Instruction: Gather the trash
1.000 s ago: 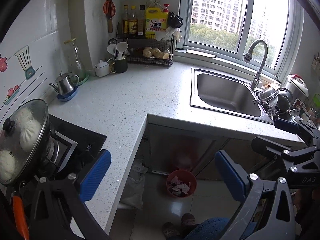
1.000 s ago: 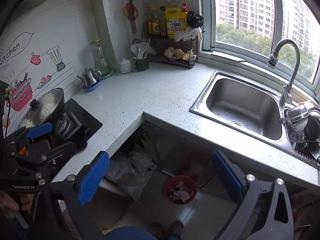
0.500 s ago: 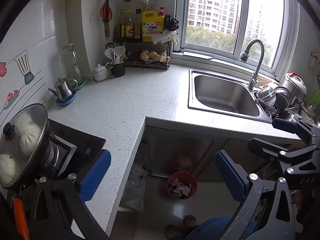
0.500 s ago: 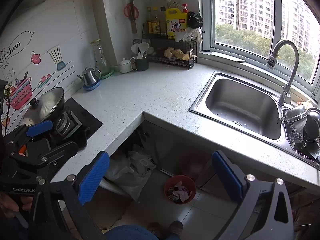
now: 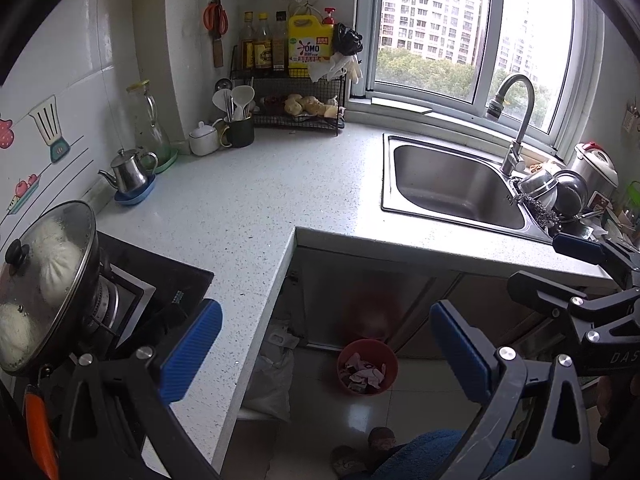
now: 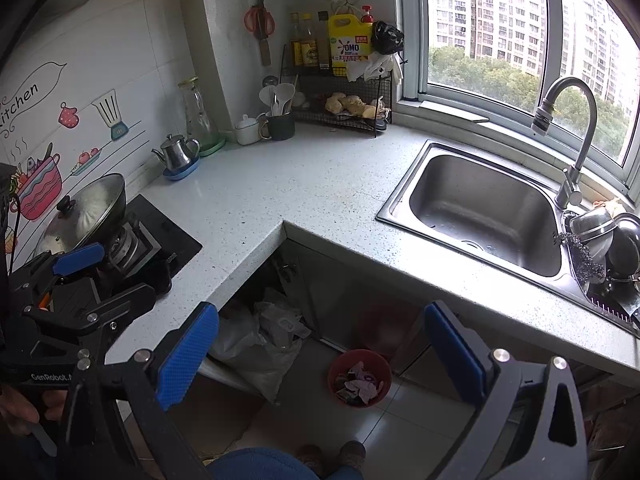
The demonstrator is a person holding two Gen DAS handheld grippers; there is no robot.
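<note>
Both views have tilted up slightly; nothing else moved. Left gripper [image 5: 326, 354] and right gripper [image 6: 322, 354] gape wide, empty. Red bin [image 6: 359, 377] of crumpled paper scraps sits on the floor below the counter [image 5: 256, 200].

My pads [image 5: 191, 354] blue, ribbed. Bin [image 6: 359, 376] red. Counter [image 5: 248, 200] speckled white. Jug [image 5: 310, 46] yellow. Scissors [image 6: 259, 20] orange-handled.

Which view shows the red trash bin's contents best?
The right wrist view: the red trash bin sits unobstructed on the floor, crumpled paper scraps visible inside. The left wrist view shows the same bin slightly smaller, at a flatter angle, contents less distinct.
</note>
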